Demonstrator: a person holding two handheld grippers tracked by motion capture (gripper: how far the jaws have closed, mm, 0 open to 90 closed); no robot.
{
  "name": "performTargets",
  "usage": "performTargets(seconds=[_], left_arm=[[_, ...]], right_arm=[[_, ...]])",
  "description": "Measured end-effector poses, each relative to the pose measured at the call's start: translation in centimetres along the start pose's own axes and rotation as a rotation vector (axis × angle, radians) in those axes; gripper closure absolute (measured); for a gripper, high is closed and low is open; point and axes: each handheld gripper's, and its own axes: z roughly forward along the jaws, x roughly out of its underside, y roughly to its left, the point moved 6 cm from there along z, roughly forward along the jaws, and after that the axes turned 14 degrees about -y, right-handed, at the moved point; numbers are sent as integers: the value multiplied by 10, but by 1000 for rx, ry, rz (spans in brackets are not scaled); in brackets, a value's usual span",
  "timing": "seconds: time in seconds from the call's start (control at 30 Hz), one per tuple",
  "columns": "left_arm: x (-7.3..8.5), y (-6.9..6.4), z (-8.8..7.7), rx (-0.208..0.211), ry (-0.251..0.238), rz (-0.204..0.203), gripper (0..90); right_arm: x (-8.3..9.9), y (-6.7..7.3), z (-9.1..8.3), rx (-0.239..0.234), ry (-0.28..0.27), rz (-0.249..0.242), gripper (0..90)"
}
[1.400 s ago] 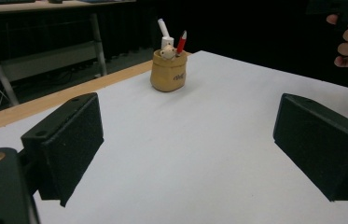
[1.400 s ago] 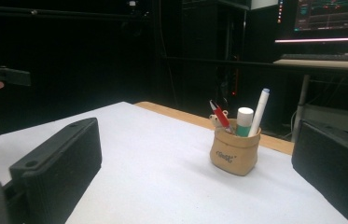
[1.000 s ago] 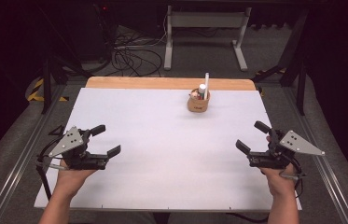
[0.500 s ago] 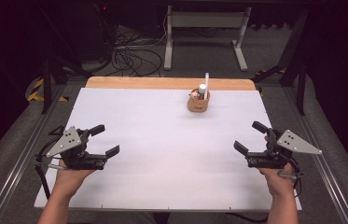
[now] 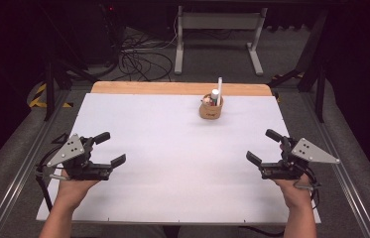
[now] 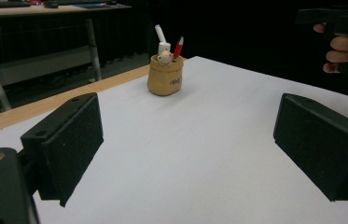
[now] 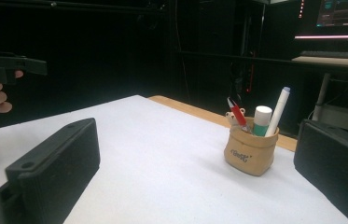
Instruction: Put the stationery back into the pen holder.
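While both grippers sit low over the near part of the table (image 5: 138,119), nothing is held yet. Starting at the left, the left gripper (image 5: 107,148) rests near the table's left front corner with its jaws spread wide and nothing between them; in the left gripper view its two black pads (image 6: 71,142) frame bare white surface.

Moving across to the middle and far side, the small tan pouch (image 5: 211,109) stands upright near the back edge, just in front of the wooden strip (image 5: 172,88), well apart from both grippers. It holds a white marker (image 7: 278,112) that leans out of the top, a red pen (image 7: 237,113), a short white tube with a teal body (image 7: 261,119) and a small figure (image 7: 233,117) peeking over the rim.

I judge the pouch to be soft and light, likely to cave in or tip if squeezed at its rolled rim, so its lower body is the safer hold. The marker looks stiff, light and smooth; gripping its upper shaft, clear of the others, should let it lift straight out.

At the right, the right gripper (image 5: 263,147) hovers near the right front edge, jaws likewise wide apart and empty.
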Motion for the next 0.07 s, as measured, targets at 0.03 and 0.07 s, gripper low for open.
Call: performTargets(seconds=[0.03, 0.07], left_arm=[[0, 0, 0, 1, 1, 0, 91], [1, 0, 0, 3, 3, 0, 91]], right_arm=[[0, 0, 0, 1, 2, 0, 7], [1, -1, 0, 5, 6, -3, 6]])
